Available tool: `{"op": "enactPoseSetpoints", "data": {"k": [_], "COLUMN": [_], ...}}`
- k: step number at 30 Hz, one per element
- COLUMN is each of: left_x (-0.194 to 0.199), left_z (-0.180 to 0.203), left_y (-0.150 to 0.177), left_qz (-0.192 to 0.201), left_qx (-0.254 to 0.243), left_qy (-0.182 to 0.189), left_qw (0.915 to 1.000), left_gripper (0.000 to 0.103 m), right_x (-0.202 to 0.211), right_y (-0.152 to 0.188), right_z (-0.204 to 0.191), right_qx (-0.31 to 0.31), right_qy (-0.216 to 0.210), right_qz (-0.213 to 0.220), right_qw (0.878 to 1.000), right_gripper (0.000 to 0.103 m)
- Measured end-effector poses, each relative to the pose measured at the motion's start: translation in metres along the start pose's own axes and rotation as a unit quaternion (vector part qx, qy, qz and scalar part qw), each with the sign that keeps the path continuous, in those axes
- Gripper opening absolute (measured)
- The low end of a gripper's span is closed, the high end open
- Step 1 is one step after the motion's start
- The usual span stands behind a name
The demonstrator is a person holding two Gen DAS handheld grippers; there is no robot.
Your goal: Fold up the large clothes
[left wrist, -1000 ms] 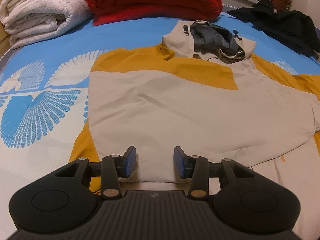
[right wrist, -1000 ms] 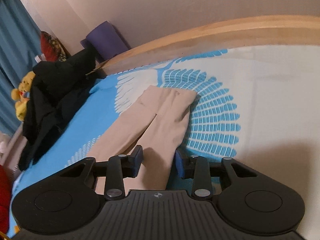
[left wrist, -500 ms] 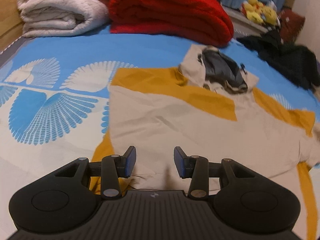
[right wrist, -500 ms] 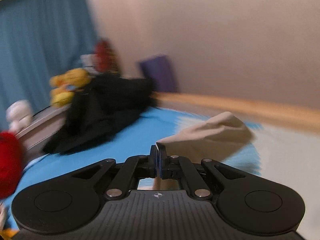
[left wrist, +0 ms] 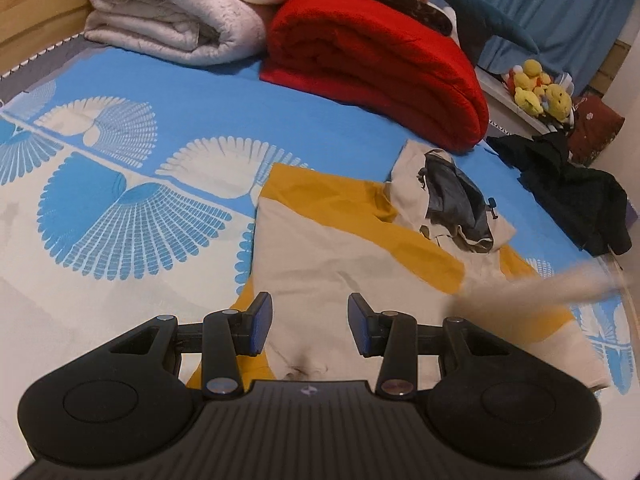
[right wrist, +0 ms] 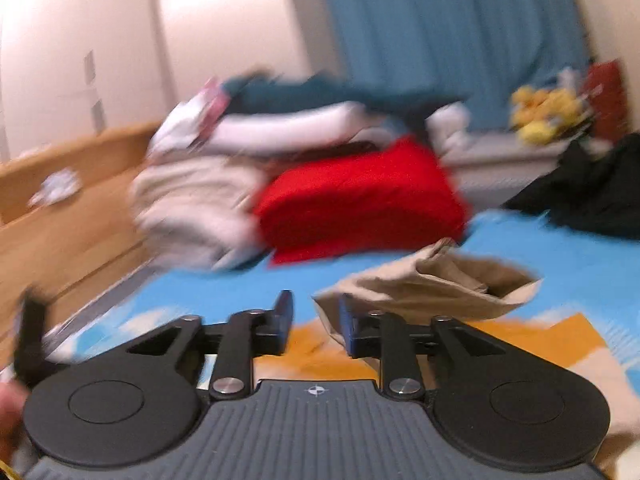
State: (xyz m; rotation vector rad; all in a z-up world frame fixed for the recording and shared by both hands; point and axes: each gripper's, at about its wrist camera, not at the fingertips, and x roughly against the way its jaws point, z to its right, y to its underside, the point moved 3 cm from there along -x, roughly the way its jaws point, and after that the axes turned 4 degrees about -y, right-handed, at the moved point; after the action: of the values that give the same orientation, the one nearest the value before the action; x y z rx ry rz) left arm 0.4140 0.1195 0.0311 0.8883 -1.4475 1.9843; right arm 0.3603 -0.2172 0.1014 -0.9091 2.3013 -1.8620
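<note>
Bed: view now takes in more of the far end than a second ago. One beige-and-mustard hoodie lies flat mid-bed, hood toward the one red blanket; one white quilt beside the blanket. Sleeve, earlier flat on the sheet, now swung over the hoodie, blurred. Left gripper: jaws half wide, empty. Right gripper: jaws have just been opening, sleeve edge at the right pad, no clamp.

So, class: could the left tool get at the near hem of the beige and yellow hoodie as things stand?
Probably yes. The left tool hangs open just above the hoodie, whose near hem lies flat and uncovered on the bed; nothing lies between them.
</note>
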Motion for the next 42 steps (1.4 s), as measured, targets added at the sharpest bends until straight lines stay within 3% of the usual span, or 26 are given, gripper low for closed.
{"op": "enactPoseSetpoints", "data": {"k": [3, 5, 10, 12, 15, 20, 22, 23, 26, 29, 31, 33, 34, 36, 42], "left_x": [-0.001, -0.004, -0.025, -0.033, -0.048, -0.068, -0.071, -0.073, -0.07, -0.039, -0.014, -0.006, -0.009, -0.025, -0.041], "left_z": [-0.001, -0.002, 0.004, 0.003, -0.002, -0.004, -0.001, 0.002, 0.012, 0.023, 0.027, 0.022, 0.018, 0.01, -0.005], "left_y": [0.0, 0.003, 0.016, 0.023, 0.034, 0.05, 0.056, 0.057, 0.052, 0.028, 0.011, 0.003, 0.003, 0.006, 0.011], "left_qz": [-0.004, -0.01, -0.045, -0.065, -0.097, -0.136, -0.146, -0.148, -0.125, -0.019, 0.063, 0.104, 0.106, 0.064, 0.007], "left_qx": [0.006, 0.012, 0.028, 0.042, 0.066, 0.08, 0.081, 0.074, 0.033, -0.02, -0.038, -0.039, -0.032, -0.02, 0.031], "left_qy": [0.007, 0.009, 0.021, 0.027, 0.028, 0.022, 0.025, 0.027, 0.015, 0.002, -0.004, -0.034, -0.048, -0.06, -0.049], "left_qw": [1.0, 0.9998, 0.9984, 0.9966, 0.9927, 0.9873, 0.9856, 0.9858, 0.9914, 0.9996, 0.9973, 0.9932, 0.9927, 0.996, 0.9983], "left_gripper": [0.046, 0.046, 0.046, 0.046, 0.046, 0.045, 0.042, 0.031, 0.001, 0.001, 0.001, 0.003, 0.006, 0.028, 0.029], "right_x": [0.019, 0.043, 0.086, 0.089, 0.083, 0.06, 0.052, 0.044, 0.026, 0.021, 0.016, 0.012, 0.009, 0.004, -0.002], "right_y": [0.004, 0.0, 0.013, 0.034, 0.07, 0.095, 0.101, 0.103, 0.111, 0.12, 0.121, 0.12, 0.121, 0.125, 0.127], "right_z": [-0.022, -0.017, 0.037, 0.059, 0.094, 0.131, 0.143, 0.145, 0.159, 0.17, 0.174, 0.175, 0.177, 0.176, 0.185], "right_qx": [-0.016, -0.022, -0.132, -0.169, -0.243, -0.311, -0.338, -0.354, -0.369, -0.388, -0.397, -0.401, -0.403, -0.409, -0.424], "right_qy": [-0.008, 0.024, 0.12, 0.134, 0.177, 0.161, 0.165, 0.172, 0.18, 0.184, 0.184, 0.184, 0.185, 0.184, 0.203], "right_qz": [-0.002, 0.016, 0.039, 0.039, -0.003, -0.066, -0.085, -0.089, -0.117, -0.13, -0.127, -0.12, -0.121, -0.128, -0.125], "right_qw": [1.0, 0.999, 0.983, 0.976, 0.954, 0.934, 0.923, 0.915, 0.904, 0.893, 0.89, 0.889, 0.888, 0.885, 0.874], "right_gripper": [0.029, 0.034, 0.039, 0.04, 0.04, 0.04, 0.04, 0.04, 0.04, 0.04, 0.04, 0.04, 0.04, 0.04, 0.04]}}
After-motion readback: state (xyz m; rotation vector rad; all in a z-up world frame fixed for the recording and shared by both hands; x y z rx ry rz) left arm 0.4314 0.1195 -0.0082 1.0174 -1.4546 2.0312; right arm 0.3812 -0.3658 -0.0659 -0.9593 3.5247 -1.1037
